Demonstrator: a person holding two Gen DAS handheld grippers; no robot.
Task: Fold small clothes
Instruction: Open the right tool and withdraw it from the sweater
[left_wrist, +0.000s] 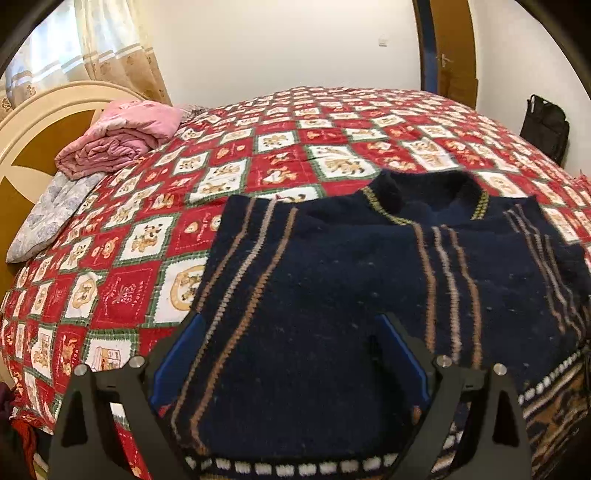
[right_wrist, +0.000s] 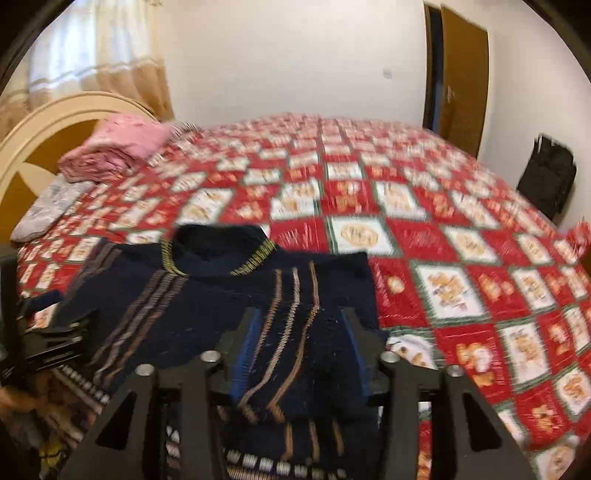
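Observation:
A small navy knitted sweater (left_wrist: 351, 280) with tan and white stripes and a yellow-edged collar lies on the bed, sleeves folded in over the body. My left gripper (left_wrist: 291, 332) stands open over its left part near the patterned hem, blue pads either side of the fabric. In the right wrist view the same sweater (right_wrist: 207, 295) lies at lower left. My right gripper (right_wrist: 301, 325) is open over the sweater's right striped part. The view is blurred. The left gripper's black frame (right_wrist: 48, 332) shows at the left edge.
The bed has a red and white patchwork cover (left_wrist: 258, 162). A folded pink blanket (left_wrist: 122, 136) and a grey pillow (left_wrist: 51, 214) lie by the cream headboard (left_wrist: 33, 125). A black bag (left_wrist: 545, 125) stands by the wall at the right, near a brown door (right_wrist: 461, 81).

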